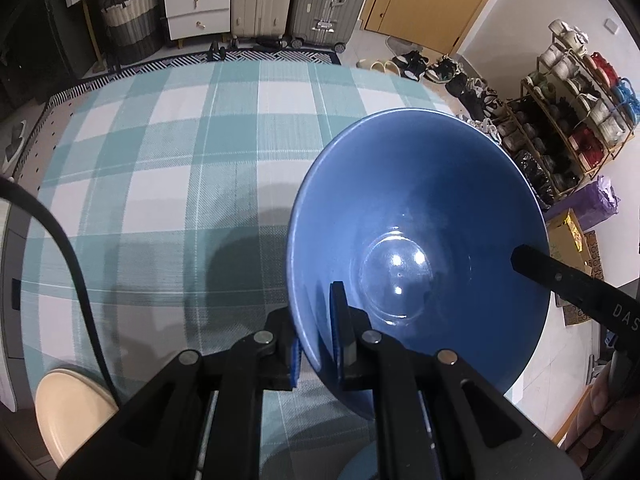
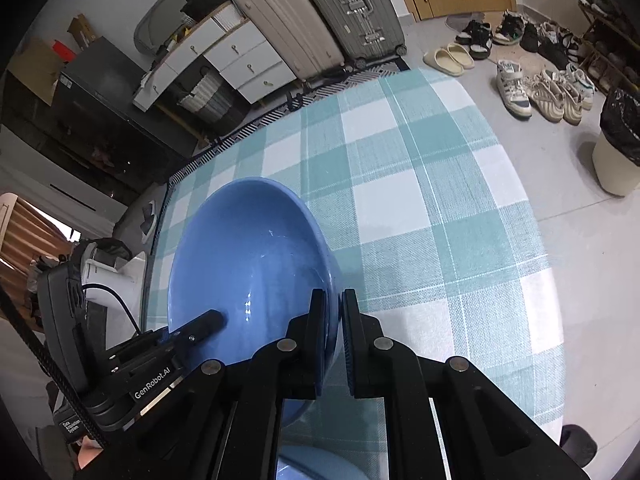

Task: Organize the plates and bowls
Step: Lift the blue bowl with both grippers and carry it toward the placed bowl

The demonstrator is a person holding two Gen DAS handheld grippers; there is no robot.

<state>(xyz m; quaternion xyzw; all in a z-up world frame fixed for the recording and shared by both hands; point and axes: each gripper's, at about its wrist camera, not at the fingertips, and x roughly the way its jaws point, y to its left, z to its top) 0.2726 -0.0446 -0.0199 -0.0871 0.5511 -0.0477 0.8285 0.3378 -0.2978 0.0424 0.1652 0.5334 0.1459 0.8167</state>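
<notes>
Above checked tablecloth (image 1: 160, 160), both grippers clamp blue bowl (image 1: 420, 220).

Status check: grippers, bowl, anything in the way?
Left gripper and right gripper both shut on blue bowl, opposite rim sides. Bowl off the checked tablecloth. Cloth ahead bare; cream plate near left.

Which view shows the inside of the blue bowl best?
The left wrist view: the bowl opens toward the camera, showing its whole rim and glossy bottom. In the right wrist view the bowl appears more edge-on, its bottom partly hidden by both grippers.
</notes>
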